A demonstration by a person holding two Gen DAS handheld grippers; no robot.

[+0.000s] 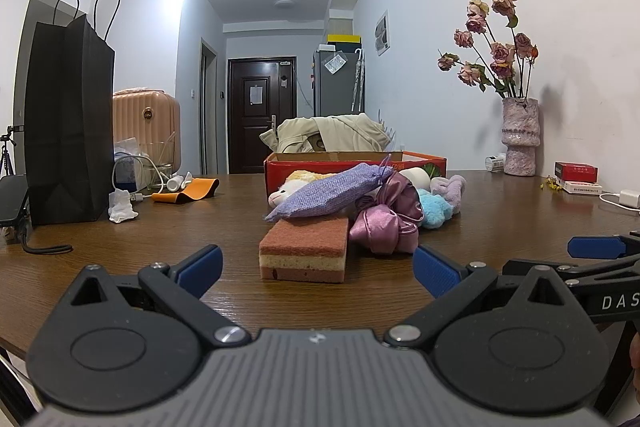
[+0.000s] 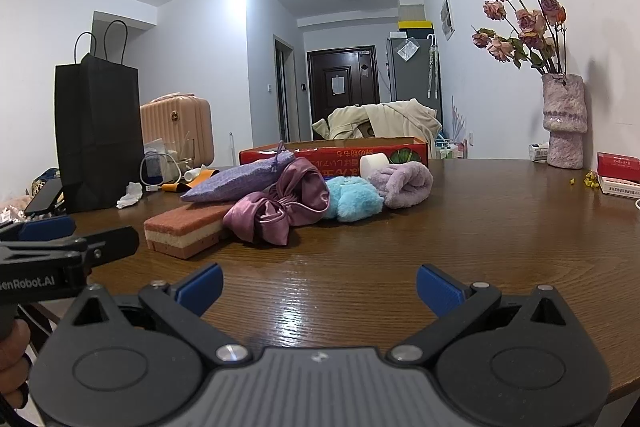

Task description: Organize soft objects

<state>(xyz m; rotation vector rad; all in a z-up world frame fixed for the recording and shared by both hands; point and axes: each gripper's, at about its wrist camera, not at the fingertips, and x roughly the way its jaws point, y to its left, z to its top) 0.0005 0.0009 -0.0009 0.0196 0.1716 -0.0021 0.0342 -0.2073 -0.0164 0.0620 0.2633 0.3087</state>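
- Soft objects lie heaped mid-tabletop [image 2: 400,247], just in front of the red cardboard box [image 2: 336,153], which I take to be where they should go. None is in it yet as far as can be seen; the box floor is hidden from both views.
- Layered sponge [image 1: 303,254] sits nearest the left tool [image 1: 316,269], with the lavender fabric pouch [image 1: 326,193] resting across its far end. Pulling the sponge out first would likely tip the pouch and drag it along the wood.
- Lavender towel roll [image 2: 402,183] lies at the right end of the heap, touching the blue plush toy [image 2: 352,199]. A loose roll may unwind if pinched by one outer layer only.
- Purple satin bow [image 2: 280,207] leans against the sponge and the blue plush. Slick fabric like this probably slips from a shallow pinch, and its folds could snag a neighbour.
- White-and-yellow plush [image 1: 294,187] is partly buried under the pouch in the left view, so a reach for it risks catching the pouch instead.
- White cylinder [image 2: 374,161] stands behind the towel, close to the box wall; I cannot tell whether it is soft, and a nudge could roll it away.
- Left tool has its fingers spread wide and holds nothing; right tool [image 2: 320,287] likewise stands spread and empty, low over bare wood short of the heap. Both working the same tight heap could collide.
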